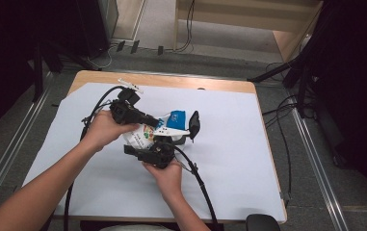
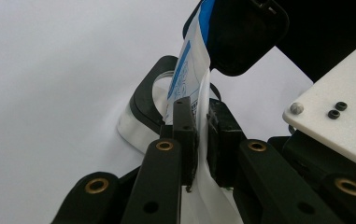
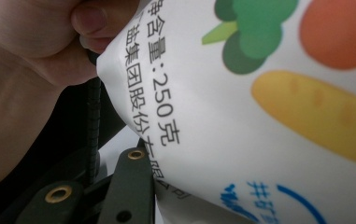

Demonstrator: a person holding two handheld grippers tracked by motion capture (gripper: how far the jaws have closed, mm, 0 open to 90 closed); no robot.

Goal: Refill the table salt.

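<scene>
Pouch (image 1: 158, 130) held up between both grippers, above the counter (image 1: 229, 144).
Left gripper (image 2: 202, 135) jaws pinch its edge; right gripper (image 1: 164, 144) jaws hold the printed body from below.

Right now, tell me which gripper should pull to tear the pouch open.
Probably left: the left gripper pinches the pouch at its thin top edge, while the right gripper holds its body.

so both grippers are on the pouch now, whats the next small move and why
Probably a slow pull apart to open the top. The left gripper is shut on the white pouch, its pads pinching the upper edge, and the right gripper appears to hold the same pouch close by. The pouch hangs above the white table cover, so nothing else steadies it. Go gently, since the right grip is partly hidden.
</scene>
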